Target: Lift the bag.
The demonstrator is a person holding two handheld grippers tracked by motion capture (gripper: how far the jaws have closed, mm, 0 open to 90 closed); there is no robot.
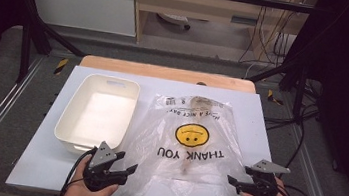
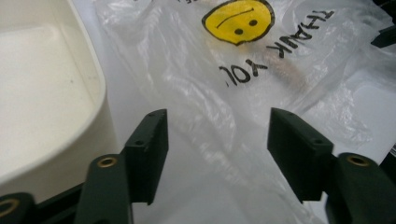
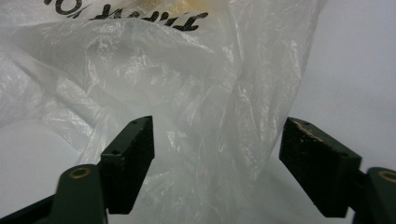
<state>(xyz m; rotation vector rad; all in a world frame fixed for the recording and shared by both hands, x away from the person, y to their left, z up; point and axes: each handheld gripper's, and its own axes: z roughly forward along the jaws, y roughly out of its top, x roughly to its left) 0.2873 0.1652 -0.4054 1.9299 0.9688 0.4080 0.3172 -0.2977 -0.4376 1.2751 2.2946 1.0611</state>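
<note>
Grippers sit nearest me, both with jaws spread wide: my left gripper at the bag's near left corner, my right gripper at its near right edge, film lying between each pair of jaws. The bag lies flat mid-table. Left of it stands a white bin.

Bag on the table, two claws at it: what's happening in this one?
A person holds a claw in each hand at the near edge of a clear plastic bag lying flat on the white table. The left claw and right claw are both open, with bag film between their jaws but nothing gripped yet. Something brownish lies inside the bag. A white bin sits to the bag's left.
</note>
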